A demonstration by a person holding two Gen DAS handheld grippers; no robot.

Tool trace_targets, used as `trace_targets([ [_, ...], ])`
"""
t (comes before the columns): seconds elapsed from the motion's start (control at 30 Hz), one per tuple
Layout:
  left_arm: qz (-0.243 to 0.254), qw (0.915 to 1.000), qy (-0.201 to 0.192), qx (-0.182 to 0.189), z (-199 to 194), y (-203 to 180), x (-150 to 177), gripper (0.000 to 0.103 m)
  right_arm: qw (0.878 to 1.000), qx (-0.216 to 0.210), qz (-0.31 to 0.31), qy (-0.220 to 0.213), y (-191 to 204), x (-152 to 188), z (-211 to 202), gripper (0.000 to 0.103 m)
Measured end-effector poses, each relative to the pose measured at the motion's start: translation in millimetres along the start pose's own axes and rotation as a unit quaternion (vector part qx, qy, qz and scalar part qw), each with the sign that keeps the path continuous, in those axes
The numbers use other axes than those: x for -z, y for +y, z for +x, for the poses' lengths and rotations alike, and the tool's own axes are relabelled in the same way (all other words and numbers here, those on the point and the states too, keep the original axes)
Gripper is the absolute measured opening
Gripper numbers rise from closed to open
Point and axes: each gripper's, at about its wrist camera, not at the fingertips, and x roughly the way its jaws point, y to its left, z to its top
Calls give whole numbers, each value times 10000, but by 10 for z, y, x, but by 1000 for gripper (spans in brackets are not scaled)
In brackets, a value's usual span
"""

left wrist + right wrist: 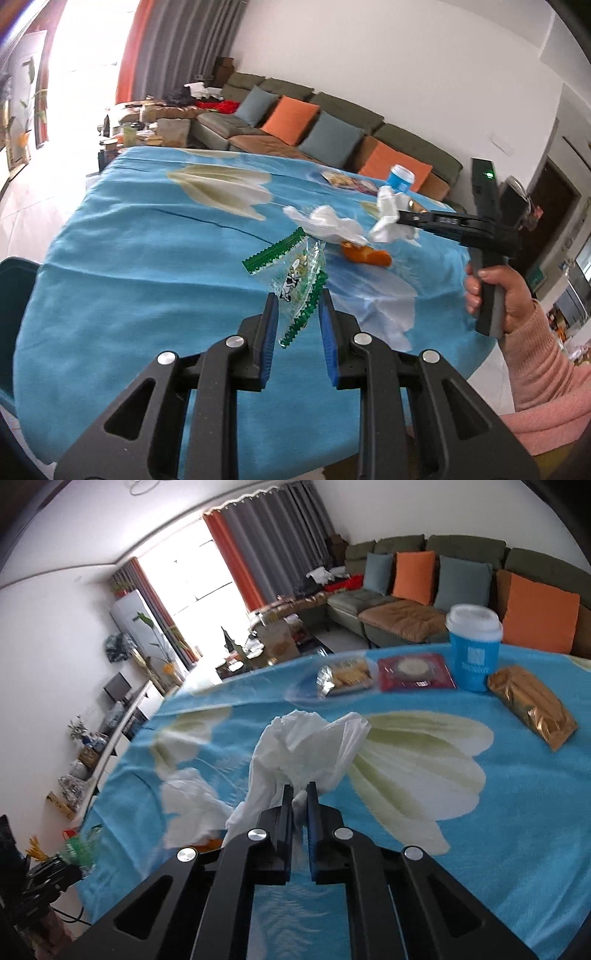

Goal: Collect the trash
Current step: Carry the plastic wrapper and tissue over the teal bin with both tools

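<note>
My left gripper (pixel 297 299) is open, its blue pads either side of a clear green-edged snack wrapper (pixel 291 273) that lies on the blue flowered tablecloth (pixel 147 258). My right gripper (pixel 300 788) is shut on a crumpled white tissue (pixel 303 746) and holds it above the cloth; it also shows in the left wrist view (pixel 400 218) with the tissue (pixel 388 218). A second white tissue (pixel 328 221) and an orange peel (pixel 365 254) lie between the wrapper and the right gripper.
A blue paper cup with a white lid (pixel 474 646), a gold snack packet (pixel 532 705), a red packet (pixel 415 672) and a cracker pack (pixel 343 677) sit at the table's far side. A dark bin (pixel 14 295) stands at the left edge. A sofa (pixel 424 590) is behind.
</note>
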Motion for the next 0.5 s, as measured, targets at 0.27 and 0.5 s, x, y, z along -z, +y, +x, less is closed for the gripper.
trace_targets([
  [0.27, -204, 9995, -201, -160, -241, 217, -8, 23, 9968, -596, -425, -305, 557, -24, -231, 6],
  [0.5, -349, 9979, -397, -388, -467, 412, 7, 23, 9869, -1320, -911, -169, 1221, 77, -162, 6],
])
